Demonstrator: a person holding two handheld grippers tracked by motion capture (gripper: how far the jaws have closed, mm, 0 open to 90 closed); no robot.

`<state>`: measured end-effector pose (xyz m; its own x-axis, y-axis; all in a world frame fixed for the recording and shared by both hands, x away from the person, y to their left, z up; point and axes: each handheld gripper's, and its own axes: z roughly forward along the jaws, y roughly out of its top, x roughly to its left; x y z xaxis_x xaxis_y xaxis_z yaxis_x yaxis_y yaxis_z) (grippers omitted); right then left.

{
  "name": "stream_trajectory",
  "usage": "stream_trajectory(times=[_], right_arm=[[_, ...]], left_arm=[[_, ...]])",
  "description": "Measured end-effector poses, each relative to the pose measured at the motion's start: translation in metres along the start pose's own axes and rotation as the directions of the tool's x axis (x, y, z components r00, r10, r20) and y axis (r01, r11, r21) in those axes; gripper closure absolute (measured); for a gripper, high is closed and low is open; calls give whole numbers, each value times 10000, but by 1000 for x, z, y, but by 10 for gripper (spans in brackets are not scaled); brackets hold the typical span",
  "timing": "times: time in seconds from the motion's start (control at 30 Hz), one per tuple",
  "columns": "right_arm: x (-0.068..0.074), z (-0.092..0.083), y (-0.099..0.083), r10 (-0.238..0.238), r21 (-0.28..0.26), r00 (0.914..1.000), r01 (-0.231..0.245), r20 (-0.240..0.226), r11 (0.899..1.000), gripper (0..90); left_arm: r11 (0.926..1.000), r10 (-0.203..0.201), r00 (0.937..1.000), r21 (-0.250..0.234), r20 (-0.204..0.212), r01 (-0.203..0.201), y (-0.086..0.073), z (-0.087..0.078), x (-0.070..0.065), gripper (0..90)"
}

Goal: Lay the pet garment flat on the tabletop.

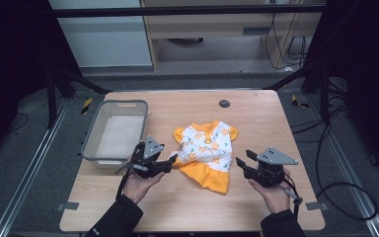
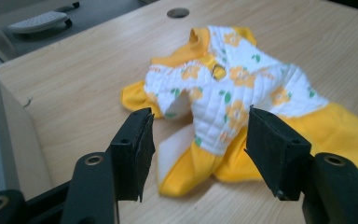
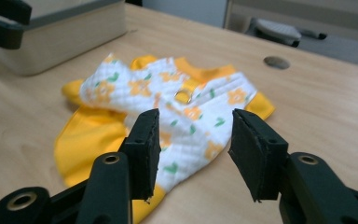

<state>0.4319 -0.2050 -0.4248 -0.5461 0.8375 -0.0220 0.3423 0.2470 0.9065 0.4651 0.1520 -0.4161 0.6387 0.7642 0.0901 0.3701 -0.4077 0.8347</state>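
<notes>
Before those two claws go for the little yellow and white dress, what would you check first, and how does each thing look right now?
1. Left gripper jaws apart: ok, nothing between the pads.
2. Right gripper jaws apart: ok, nothing held.
3. Dress lying on the table, free of both grippers: ok.
4. Dress spread flat: not ok, its white top is bunched and the yellow skirt folded.
5. Grey bin apart from the dress: ok.
6. Bin ready to take something: ok, its inside looks bare.
</notes>
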Motion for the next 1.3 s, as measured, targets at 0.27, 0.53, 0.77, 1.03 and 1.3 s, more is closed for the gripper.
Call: stream_trajectory(times=[0.27, 0.53, 0.77, 1.03, 1.3], right_arm=[[13, -1, -29, 1, 772, 9984, 43, -574, 9970, 509], [22, 13, -41, 71, 1327, 9953, 58, -969, 9911, 513], [36, 26, -49, 18, 1816, 9875, 272, -1575, 9830, 508], [48, 41, -58, -122, 2537, 9831, 592, -1828, 9655, 499], [48, 46, -60, -442, 3089, 9832, 981, -1768, 9460, 699]], left_arm=[[9987, 47, 9997, 499, -222, -36, -23, 16, 1, 421], [9924, 219, 9996, 1214, -166, -197, -34, 39, 2, 415], [9862, 257, 9996, 1635, 115, -273, -41, 55, 1, 426], [9801, 281, 9995, 1963, 122, -299, -46, 67, 0, 568], [9754, 5, 9991, 2202, 431, -100, -45, 66, -1, 834]])
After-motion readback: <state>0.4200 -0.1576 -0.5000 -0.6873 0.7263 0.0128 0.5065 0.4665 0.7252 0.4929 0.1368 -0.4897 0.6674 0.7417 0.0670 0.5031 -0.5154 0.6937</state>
